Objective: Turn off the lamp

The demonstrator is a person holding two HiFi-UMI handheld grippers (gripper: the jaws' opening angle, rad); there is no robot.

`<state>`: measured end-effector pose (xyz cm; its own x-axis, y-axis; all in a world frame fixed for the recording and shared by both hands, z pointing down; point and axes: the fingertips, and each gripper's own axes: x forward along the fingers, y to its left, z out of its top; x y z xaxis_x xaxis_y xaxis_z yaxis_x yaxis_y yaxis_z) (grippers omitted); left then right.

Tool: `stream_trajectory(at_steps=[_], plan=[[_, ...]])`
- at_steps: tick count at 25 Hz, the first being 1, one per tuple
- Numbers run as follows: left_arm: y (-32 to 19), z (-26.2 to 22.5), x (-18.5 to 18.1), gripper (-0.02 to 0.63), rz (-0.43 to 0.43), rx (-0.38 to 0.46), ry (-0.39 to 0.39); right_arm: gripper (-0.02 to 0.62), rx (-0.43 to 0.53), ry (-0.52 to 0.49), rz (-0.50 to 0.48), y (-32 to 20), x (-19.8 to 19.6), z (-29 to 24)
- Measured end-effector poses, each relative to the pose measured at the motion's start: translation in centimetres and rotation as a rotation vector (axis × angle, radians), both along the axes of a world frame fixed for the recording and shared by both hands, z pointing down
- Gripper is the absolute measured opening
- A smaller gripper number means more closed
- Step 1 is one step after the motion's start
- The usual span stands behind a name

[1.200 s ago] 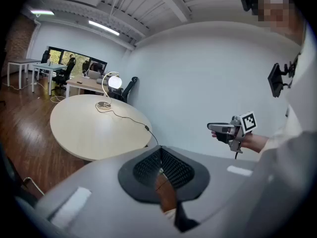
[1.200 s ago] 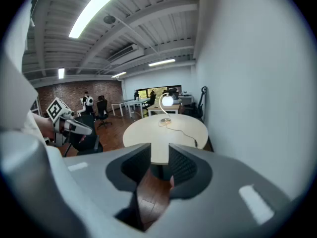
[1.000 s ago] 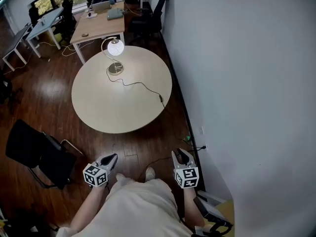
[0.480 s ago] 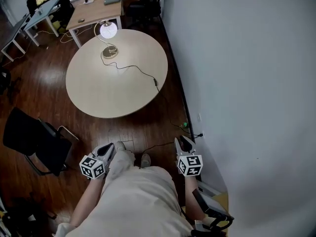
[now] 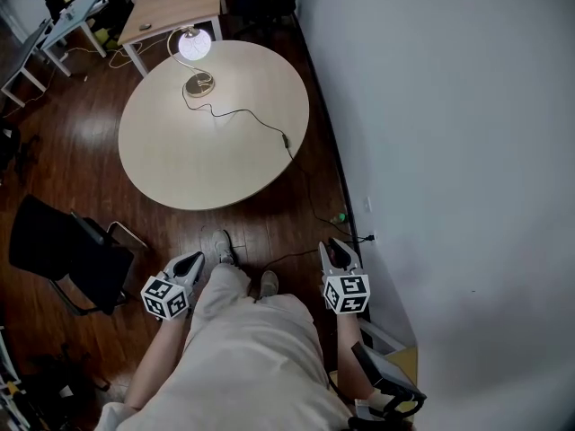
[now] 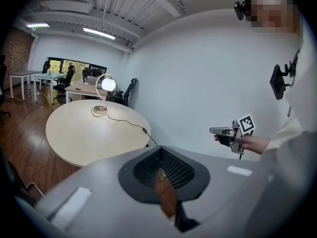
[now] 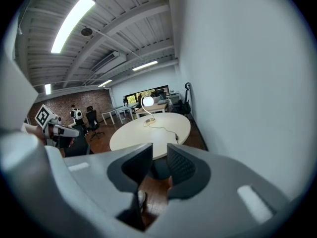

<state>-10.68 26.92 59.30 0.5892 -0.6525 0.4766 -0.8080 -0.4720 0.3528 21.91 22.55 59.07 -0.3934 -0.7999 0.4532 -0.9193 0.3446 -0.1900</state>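
1. Since a second ago, a step has been taken toward the tabletop (image 5: pixel 202 155), with one foot (image 5: pixel 222 245) now set forward.
2. The lit lamp (image 5: pixel 195 44) is seen at the tabletop's far edge, well apart from both grippers.
3. The left gripper (image 5: pixel 191 260) jaws are closed on nothing; the right gripper (image 5: pixel 334 250) jaws are held apart, empty.
4. The approach is judged to be in hand; next, the cord (image 5: pixel 247 115) and its switch (image 5: pixel 286 139) must be reached.

Lamp (image 5: pixel 196 50) is on ahead of me: its round white globe (image 5: pixel 195 43) glows atop a thin arched stem, brass base (image 5: pixel 199 84) flat near the round table's (image 5: pixel 180 164) far edge, dark cord (image 5: pixel 243 113) snaking to an inline switch (image 5: pixel 287 139) by the right rim
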Motion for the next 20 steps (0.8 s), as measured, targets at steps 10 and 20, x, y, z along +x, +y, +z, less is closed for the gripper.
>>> stream_trajectory(at_steps=[10, 20], plan=[[-5.8, 0.8, -3.9, -0.014, 0.025, -0.017, -0.003, 0.091, -0.040, 0.030, 0.022, -4.1, -3.1, 0.7], [-14.9, 1.8, -7.7, -0.014, 0.117, -0.016, 0.005, 0.087, -0.080, 0.079, 0.046, -11.8, -8.9, 0.8]])
